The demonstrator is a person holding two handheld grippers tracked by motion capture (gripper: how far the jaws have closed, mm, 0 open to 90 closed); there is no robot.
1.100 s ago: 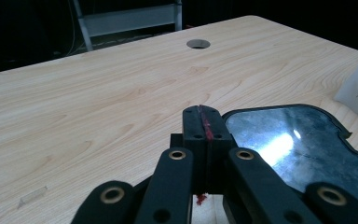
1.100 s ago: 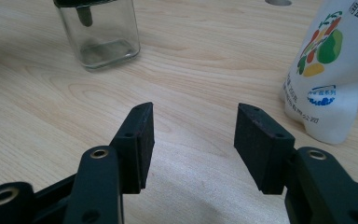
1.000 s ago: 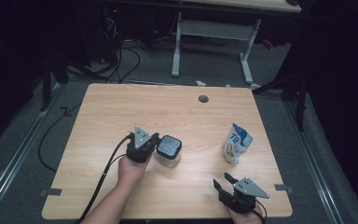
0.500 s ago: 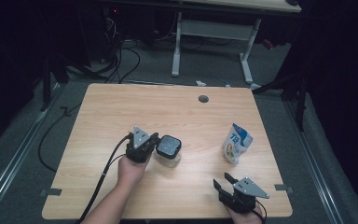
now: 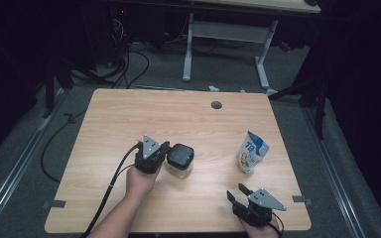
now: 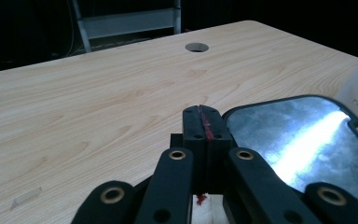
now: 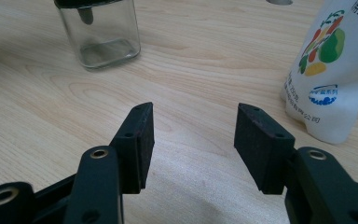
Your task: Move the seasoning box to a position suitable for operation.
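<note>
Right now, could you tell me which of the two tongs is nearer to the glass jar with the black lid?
Left. The left tongs, shut, sit right beside the glass jar, at its left side. The right tongs, open, rest well apart near the table's front edge, closer to the white pouch.

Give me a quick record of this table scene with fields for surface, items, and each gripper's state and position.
surface: light wooden table with a round hole near the far edge
jar: clear glass jar, black lid, upright
pouch: white printed pouch, standing, right of the jar
left gripper: jaws shut, nothing between them, tips beside the lid
right gripper: jaws open, empty, near the front edge, apart from the pouch
</note>
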